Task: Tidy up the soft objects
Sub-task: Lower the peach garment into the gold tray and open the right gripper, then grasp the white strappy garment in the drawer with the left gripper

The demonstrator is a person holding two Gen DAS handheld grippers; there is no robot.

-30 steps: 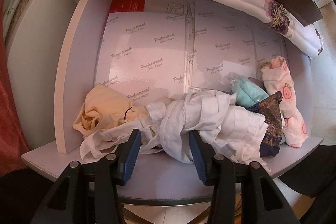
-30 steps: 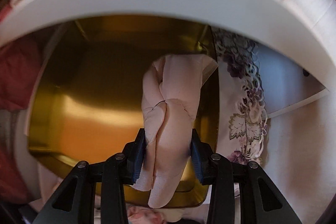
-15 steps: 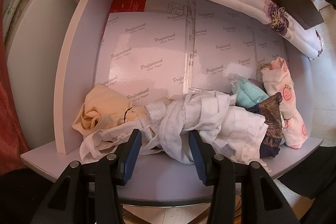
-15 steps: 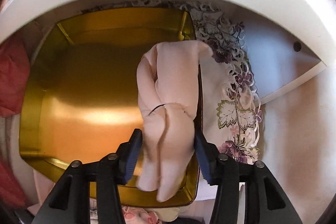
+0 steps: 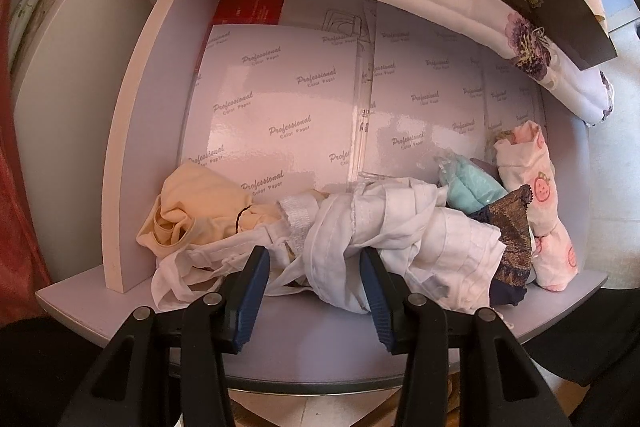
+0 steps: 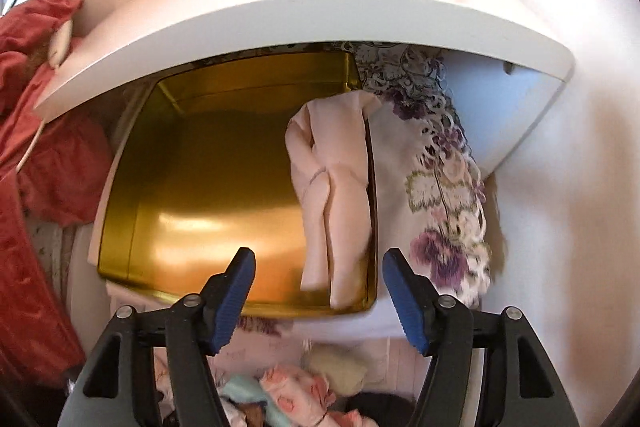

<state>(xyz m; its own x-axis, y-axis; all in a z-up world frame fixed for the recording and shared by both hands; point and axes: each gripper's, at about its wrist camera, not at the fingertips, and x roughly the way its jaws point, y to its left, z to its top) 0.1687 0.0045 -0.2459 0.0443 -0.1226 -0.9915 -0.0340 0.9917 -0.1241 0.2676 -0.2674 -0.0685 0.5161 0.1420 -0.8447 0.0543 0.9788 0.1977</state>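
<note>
With its jaws just opened and nothing between them, the right tongs (image 6: 318, 291) stand apart from the pink cloth roll (image 6: 334, 195), which lies along the gold tin (image 6: 208, 187)'s right wall. Left tongs (image 5: 314, 277) sit half open astride the white garment (image 5: 400, 227) on the shelf (image 5: 320, 339); contact unclear.

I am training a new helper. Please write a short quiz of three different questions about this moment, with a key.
1. True or false: the right gripper grips the pink cloth.
2. Where does the pink cloth lie? A) gold tin B) shelf C) floor
3. Which cloth sits between the left gripper's fingers?

Key: 1. False; its jaws have just been opening and it is empty. 2. A, along the tin's right wall. 3. The white cloth.
</note>
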